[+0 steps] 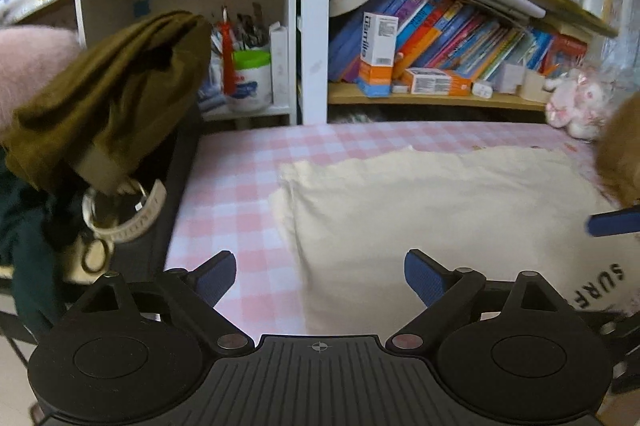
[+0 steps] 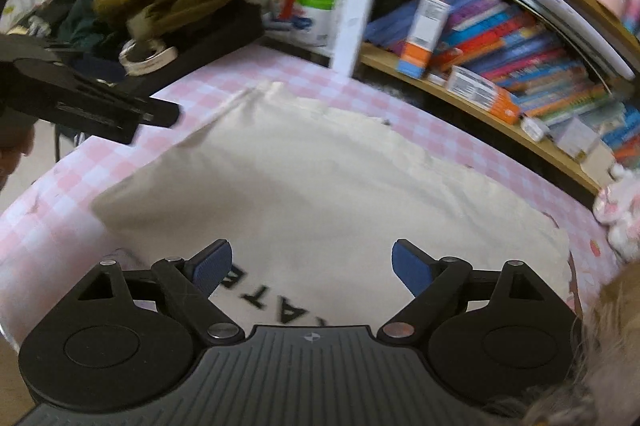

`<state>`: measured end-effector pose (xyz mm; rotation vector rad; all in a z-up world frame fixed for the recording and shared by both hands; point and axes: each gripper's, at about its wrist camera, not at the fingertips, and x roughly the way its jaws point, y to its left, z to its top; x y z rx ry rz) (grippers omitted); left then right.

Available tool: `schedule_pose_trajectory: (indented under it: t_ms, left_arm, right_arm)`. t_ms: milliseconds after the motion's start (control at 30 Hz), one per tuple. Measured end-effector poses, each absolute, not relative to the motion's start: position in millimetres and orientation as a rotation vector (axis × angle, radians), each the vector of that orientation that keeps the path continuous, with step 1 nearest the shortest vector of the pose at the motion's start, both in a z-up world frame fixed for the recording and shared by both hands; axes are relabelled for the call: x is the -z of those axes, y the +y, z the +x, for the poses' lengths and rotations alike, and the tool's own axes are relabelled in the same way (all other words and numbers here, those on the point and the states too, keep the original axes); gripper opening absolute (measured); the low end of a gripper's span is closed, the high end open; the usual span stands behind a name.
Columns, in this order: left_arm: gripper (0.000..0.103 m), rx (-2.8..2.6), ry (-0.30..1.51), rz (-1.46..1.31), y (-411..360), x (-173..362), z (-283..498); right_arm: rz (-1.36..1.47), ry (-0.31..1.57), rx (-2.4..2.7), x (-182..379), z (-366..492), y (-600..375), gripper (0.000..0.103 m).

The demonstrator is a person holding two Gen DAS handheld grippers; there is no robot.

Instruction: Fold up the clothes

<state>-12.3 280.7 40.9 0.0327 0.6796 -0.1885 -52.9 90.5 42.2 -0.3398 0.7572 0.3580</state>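
**Cream garment flat on the pink-check counter**

Cluttered room, bookshelves point(image 1: 460, 26) crammed with leaning colourful books behind a counter point(image 1: 240, 186) covered in pink-and-white check cloth. Spread flat on it, a cream garment point(image 1: 420, 210), pale and plain, softly creased, with black block lettering near the close edge, partly hidden behind the right gripper's fingers in the right wrist view. Far edge slightly wavy; left corner drawn out to a narrow point in the right wrist view point(image 2: 248, 94).

Left gripper point(image 1: 320, 276) low over the garment's left edge, fingers spread wide and empty, one blue pad over check cloth, the other over cream fabric. Right gripper point(image 2: 312, 268) above the lettered part of the garment, fingers likewise released, nothing between them.

Beyond and left of the left fingers: an olive-brown cloth point(image 1: 112, 94) heaped on a dark block, a pale ring-shaped strap point(image 1: 124, 218) beneath it, a pink fluffy item point(image 1: 32, 66) behind. Far right of the fingers, a pink plush toy point(image 1: 576, 104) by the shelf.
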Motion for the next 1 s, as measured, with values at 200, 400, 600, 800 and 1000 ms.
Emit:
schedule_pose_trajectory:
  t_ms: [200, 400, 600, 800, 1000]
  left_arm:
    - [0.094, 0.177, 0.702, -0.163, 318, -43, -32]
    - [0.094, 0.173, 0.692, -0.235, 339, -46, -42]
    - [0.094, 0.189, 0.666, -0.311, 358, -51, -49]
    - [0.094, 0.261, 0.652, -0.451, 390, -43, -39]
    - [0.094, 0.269, 0.678, -0.656, 412, -29, -28]
  right_arm:
    - [-0.474, 0.751, -0.458, -43, -60, 147, 0.087]
    - [-0.589, 0.752, -0.547, -45, -66, 180, 0.088]
    - [-0.634, 0.765, -0.600, -43, -65, 207, 0.088]
    - [-0.640, 0.715, -0.670, -34, -61, 241, 0.084]
    - [-0.699, 0.751, -0.695, -16, -62, 253, 0.060]
